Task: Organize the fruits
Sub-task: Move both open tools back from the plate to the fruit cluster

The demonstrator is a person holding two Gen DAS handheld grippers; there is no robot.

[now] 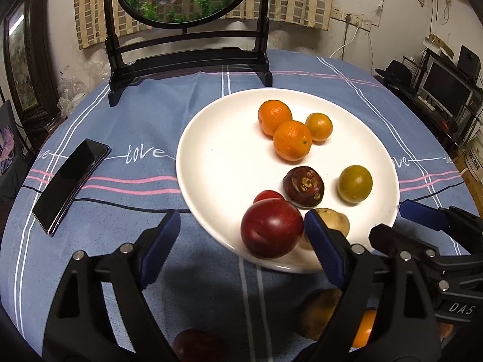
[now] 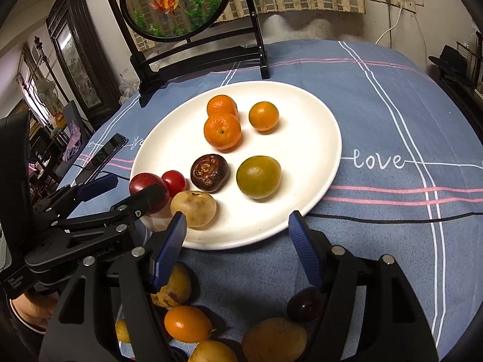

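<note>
I'm hovering both grippers over the plate's (image 1: 211,138) near edge. My left gripper (image 1: 238,241) is standing wide open, the red plum (image 1: 271,227) sitting loose between its fingers just inside the rim. My right gripper (image 2: 238,238) is gaping too, gripping nothing, the tan fruit (image 2: 193,209) just beside its left pad. The plum is looking smooth, round, likely slippery and bruisable, so I'm favouring its widest middle.
</note>
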